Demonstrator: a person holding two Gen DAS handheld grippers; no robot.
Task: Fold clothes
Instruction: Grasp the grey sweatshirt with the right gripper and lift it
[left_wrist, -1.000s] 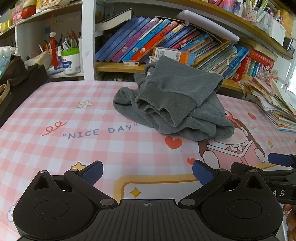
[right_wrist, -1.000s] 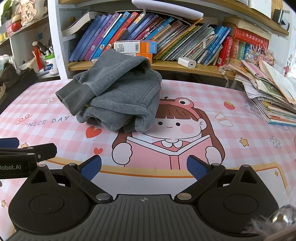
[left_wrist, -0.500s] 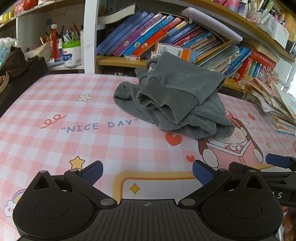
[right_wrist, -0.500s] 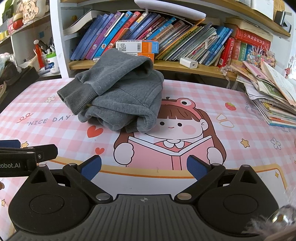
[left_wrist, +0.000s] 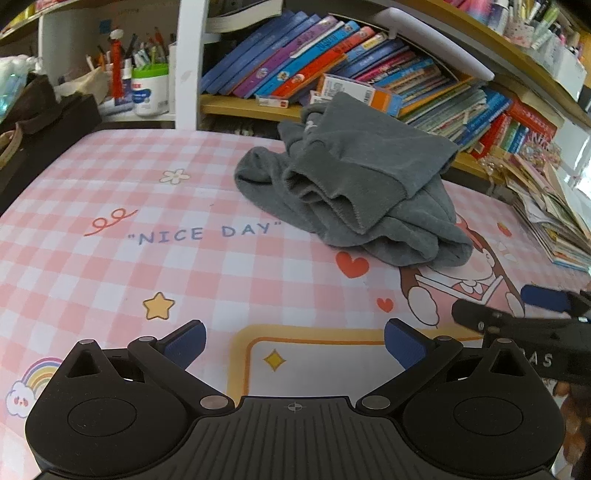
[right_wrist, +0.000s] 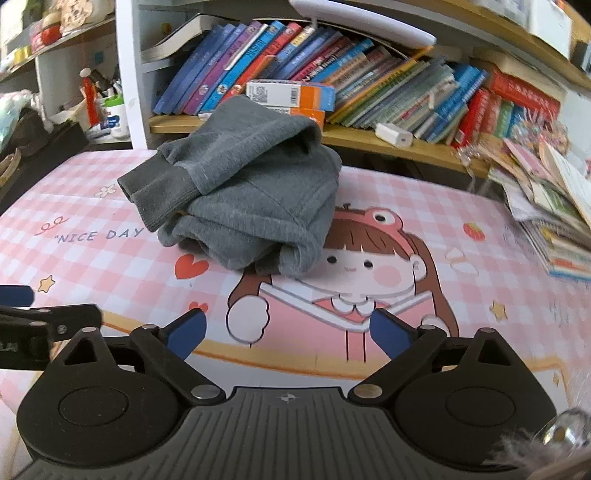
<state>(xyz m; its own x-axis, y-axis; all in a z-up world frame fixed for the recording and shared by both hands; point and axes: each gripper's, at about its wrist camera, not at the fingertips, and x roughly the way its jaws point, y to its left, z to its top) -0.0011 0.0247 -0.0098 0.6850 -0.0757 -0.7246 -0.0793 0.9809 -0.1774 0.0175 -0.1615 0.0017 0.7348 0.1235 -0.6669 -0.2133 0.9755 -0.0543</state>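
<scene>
Crumpled grey fleece garment (left_wrist: 354, 199) heaped at twelve to one o'clock, well apart from left claw (left_wrist: 293, 341), released, nothing between blue pads. Same heap at eleven o'clock from right claw (right_wrist: 286, 332), jaws wide but closing on nothing. Beneath: pink checked cartoon-print table mat (right_wrist: 424, 221). Behind: wooden shelf of slanting colourful books (right_wrist: 332, 59).

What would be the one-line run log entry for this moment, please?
stage: before first grasp | grey garment: crumpled on pink mat | left tool: open, empty | right tool: closing, empty
</scene>
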